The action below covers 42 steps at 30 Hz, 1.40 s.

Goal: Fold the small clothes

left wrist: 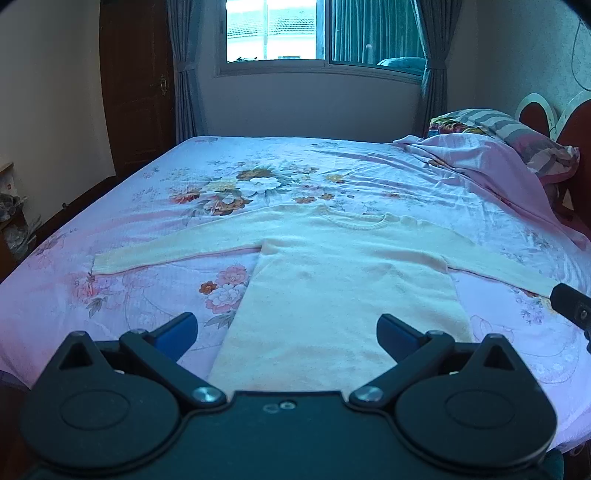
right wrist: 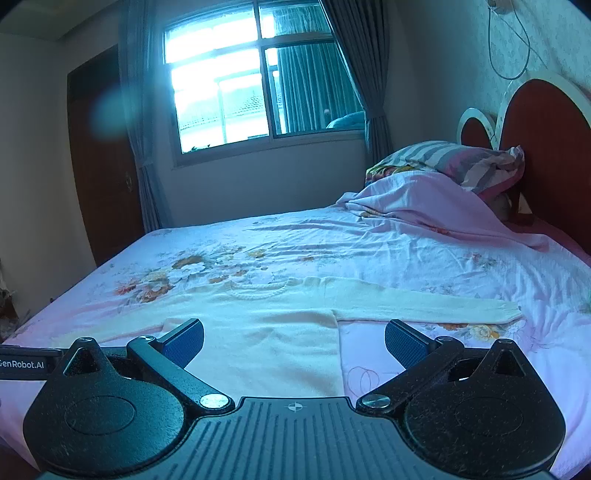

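left wrist view: cream sweater (left wrist: 332, 280) lies flat on the bed (left wrist: 147, 206), front up, neckline toward the window (left wrist: 317, 33), both sleeves spread straight out to the sides. hem end nearest the camera. left gripper (left wrist: 287, 328) hovers over the hem, jaws wide, nothing between them; blue pads (left wrist: 177, 332) show on the inner faces. sheet is pink with flower print. a rumpled pink cover (left wrist: 480, 162) and a striped pillow (left wrist: 517, 129) sit at the right, by the red headboard (left wrist: 576, 125). tip of the right gripper (left wrist: 572, 306) enters at the right edge, near the cuff of the right-hand sleeve; its state cannot be told here. dark door (left wrist: 136, 81) at left.

right wrist view: right gripper (right wrist: 294, 341) is above the sweater (right wrist: 258, 332), jaws wide and empty. the sweater's right side edge runs between the jaws, with bare sheet under the right one. the right sleeve stretches out past it toward the headboard (right wrist: 546, 147). part of the left gripper (right wrist: 26, 363) shows at the left edge, printed "genrobot.ai".
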Each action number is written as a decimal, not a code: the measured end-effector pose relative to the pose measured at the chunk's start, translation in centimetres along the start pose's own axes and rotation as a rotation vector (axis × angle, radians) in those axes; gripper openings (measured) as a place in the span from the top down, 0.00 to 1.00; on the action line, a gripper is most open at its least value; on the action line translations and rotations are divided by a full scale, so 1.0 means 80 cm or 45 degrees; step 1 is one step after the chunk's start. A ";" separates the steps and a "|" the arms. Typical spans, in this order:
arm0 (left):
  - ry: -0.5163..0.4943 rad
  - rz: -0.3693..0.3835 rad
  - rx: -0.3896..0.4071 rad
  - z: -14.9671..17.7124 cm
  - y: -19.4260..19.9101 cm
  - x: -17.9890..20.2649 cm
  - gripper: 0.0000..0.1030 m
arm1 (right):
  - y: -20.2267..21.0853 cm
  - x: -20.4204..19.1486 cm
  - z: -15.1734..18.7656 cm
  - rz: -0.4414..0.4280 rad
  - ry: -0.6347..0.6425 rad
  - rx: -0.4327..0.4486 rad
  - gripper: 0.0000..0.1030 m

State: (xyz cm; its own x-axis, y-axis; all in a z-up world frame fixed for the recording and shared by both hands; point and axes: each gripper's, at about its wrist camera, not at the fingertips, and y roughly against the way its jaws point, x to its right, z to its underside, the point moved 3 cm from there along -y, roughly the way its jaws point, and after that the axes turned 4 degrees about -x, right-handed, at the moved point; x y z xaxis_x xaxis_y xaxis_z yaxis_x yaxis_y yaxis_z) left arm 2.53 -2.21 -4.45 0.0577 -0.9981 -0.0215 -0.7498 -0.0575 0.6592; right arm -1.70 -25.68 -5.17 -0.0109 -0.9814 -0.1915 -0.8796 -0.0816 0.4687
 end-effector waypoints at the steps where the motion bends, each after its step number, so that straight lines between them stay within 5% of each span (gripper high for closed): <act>1: 0.001 -0.001 -0.006 0.000 -0.002 -0.001 0.01 | -0.002 -0.001 0.001 0.000 0.001 -0.005 0.00; 14: 0.007 -0.014 -0.047 -0.002 -0.027 -0.008 0.01 | -0.021 0.000 0.011 0.002 0.001 -0.040 0.00; 25: 0.153 -0.060 -0.109 -0.015 -0.071 -0.053 0.01 | -0.059 -0.007 0.003 -0.017 0.027 -0.052 0.00; 42: 0.228 -0.259 -0.172 -0.033 -0.155 -0.139 0.01 | -0.127 -0.076 -0.011 -0.099 0.126 -0.075 0.00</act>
State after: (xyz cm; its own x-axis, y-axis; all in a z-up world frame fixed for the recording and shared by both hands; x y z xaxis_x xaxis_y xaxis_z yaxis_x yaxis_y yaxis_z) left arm 12.91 9.69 -10.39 0.3221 -0.9459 -0.0386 -0.6169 -0.2406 0.7494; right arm 7.72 -19.03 -8.00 0.1060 -0.9838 -0.1447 -0.8465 -0.1656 0.5059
